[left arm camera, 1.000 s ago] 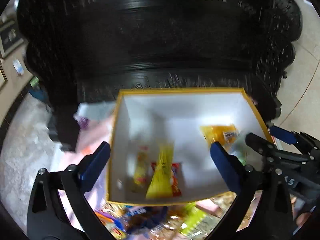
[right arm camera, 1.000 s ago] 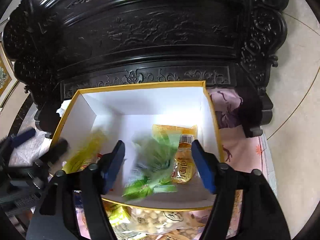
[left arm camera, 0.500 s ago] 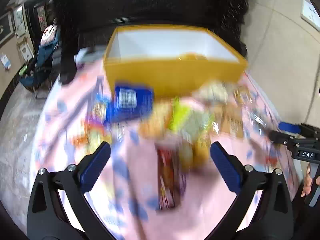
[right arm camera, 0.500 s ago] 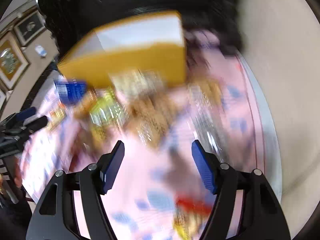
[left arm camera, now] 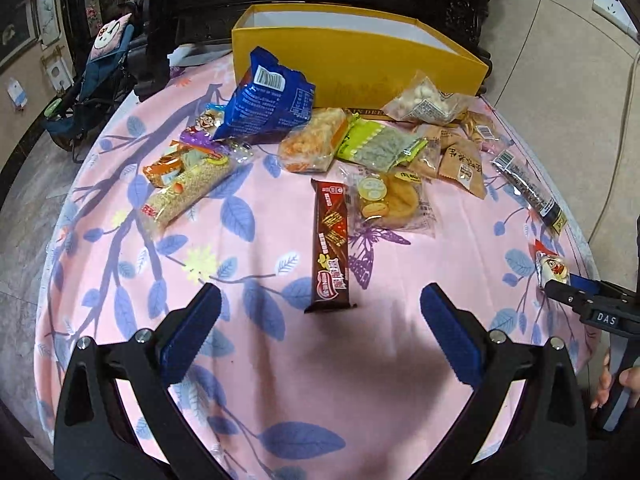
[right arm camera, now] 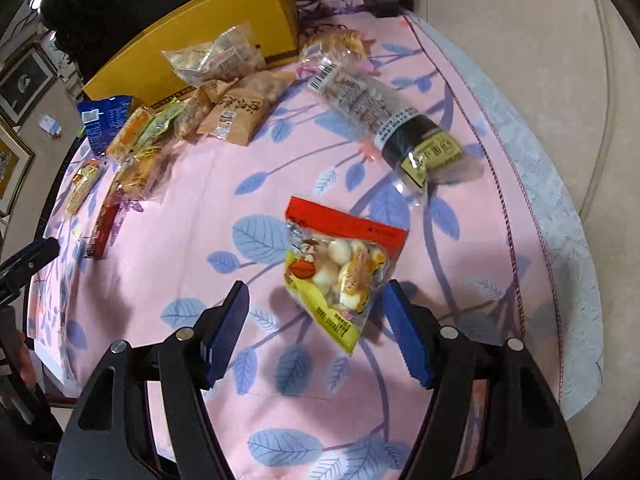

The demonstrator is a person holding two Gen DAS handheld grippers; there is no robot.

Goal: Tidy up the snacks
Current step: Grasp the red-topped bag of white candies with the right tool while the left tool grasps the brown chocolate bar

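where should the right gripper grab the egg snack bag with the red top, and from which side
Grip the egg bag across its bulging middle, coming down from above. It lies flat on the tablecloth, long axis running away from the right gripper, red header at the far end. The open jaws already straddle its near yellow end, so a short push forward and down should probably let the pads close on its two long edges.

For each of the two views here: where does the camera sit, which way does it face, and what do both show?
Left wrist: on the left gripper, angled down at a brown wafer bar; its open jaws show.
Right wrist: on the right gripper, angled down at a yellow candy bag; open jaws show.
Shared: yellow box, blue bag, pink tablecloth.
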